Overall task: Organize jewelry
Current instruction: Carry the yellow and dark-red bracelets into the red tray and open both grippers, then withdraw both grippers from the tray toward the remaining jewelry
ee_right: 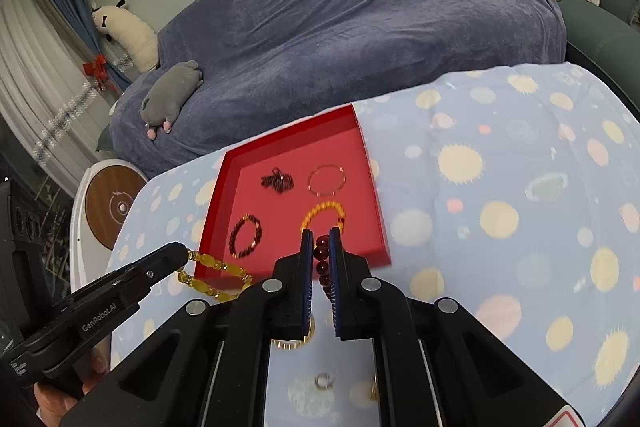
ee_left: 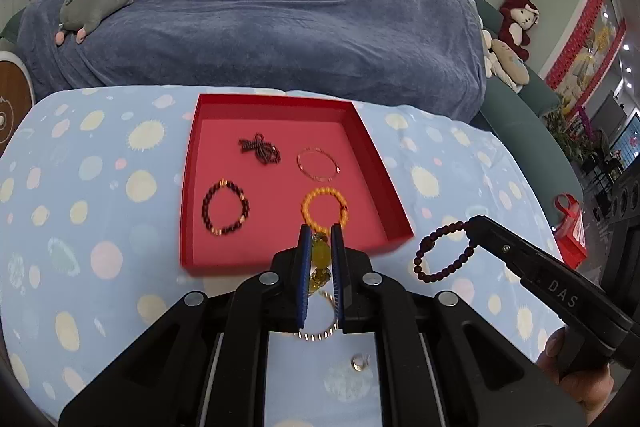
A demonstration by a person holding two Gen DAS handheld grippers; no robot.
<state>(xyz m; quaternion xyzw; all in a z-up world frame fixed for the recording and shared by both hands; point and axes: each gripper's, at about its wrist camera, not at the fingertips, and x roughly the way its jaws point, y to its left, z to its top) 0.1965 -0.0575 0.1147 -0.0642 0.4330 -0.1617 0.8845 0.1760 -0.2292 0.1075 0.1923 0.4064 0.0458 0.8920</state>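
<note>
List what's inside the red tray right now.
The red tray holds four pieces: a dark bead bracelet, an orange bead bracelet, a thin pink bangle and a dark tangled chain. The left gripper hides the tray's near edge.
</note>
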